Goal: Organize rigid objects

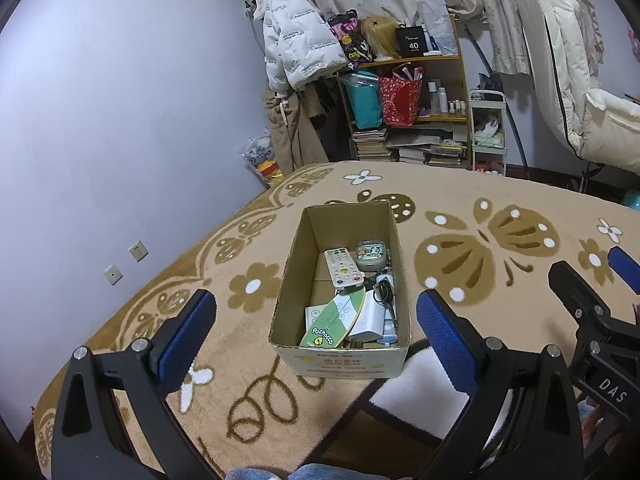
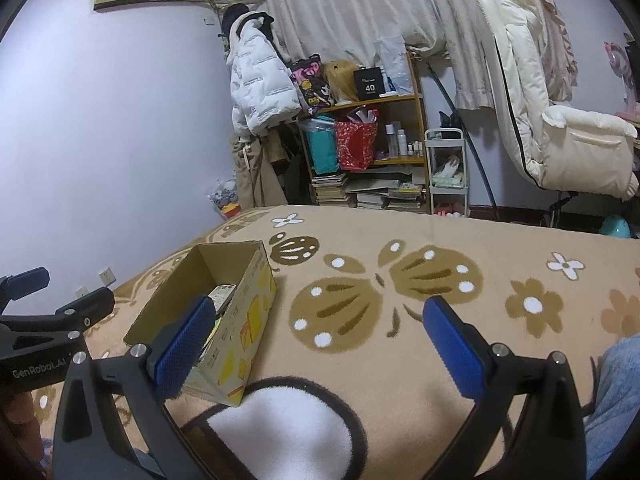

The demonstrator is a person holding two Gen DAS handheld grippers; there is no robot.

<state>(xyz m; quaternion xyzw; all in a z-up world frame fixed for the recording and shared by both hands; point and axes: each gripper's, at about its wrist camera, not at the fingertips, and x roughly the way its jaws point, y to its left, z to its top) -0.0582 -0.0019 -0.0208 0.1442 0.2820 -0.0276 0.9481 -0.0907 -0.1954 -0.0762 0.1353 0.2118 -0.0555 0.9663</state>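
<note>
An open cardboard box stands on the patterned bed blanket. Inside it lie a white remote, a small green-grey device, a green and white Pochacco fan, a white charger block and dark cables. My left gripper is open and empty, held just in front of the box. My right gripper is open and empty, to the right of the box, over the blanket. The right gripper also shows at the right edge of the left wrist view.
A shelf crammed with bags, bottles and books stands beyond the bed, with a white jacket hanging at its left. A cream padded chair is at the right. A lilac wall runs along the bed's left side.
</note>
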